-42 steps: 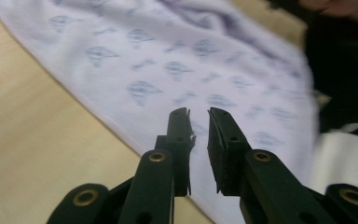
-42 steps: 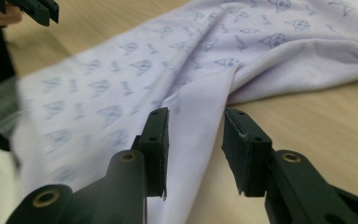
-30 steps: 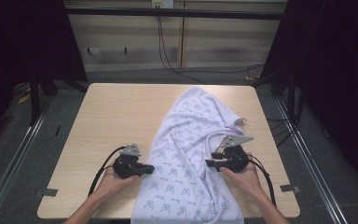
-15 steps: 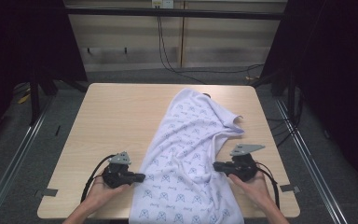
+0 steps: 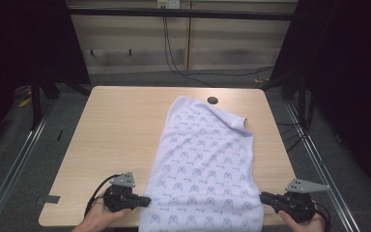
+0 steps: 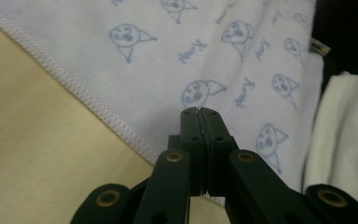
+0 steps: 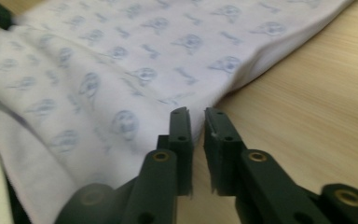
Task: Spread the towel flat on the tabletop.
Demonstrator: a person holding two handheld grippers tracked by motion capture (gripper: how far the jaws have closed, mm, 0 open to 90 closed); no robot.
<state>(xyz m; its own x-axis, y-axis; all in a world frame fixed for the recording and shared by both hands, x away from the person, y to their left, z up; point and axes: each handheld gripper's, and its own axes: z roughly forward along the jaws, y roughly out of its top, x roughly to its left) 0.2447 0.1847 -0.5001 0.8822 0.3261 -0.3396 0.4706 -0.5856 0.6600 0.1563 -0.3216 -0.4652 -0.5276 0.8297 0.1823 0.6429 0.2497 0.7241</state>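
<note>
Left gripper (image 5: 145,200) clamped shut on printed towel (image 5: 207,164) edge; right gripper (image 5: 264,197), jaws just parting slightly, holds nothing. Re-grip the right hem, then tension evenly

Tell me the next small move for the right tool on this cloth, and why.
Probably nudge the right tool onto the cloth edge and close. Its jaws stand slightly apart beside the hem, gripping nothing, while the left tool is shut at its edge.
</note>
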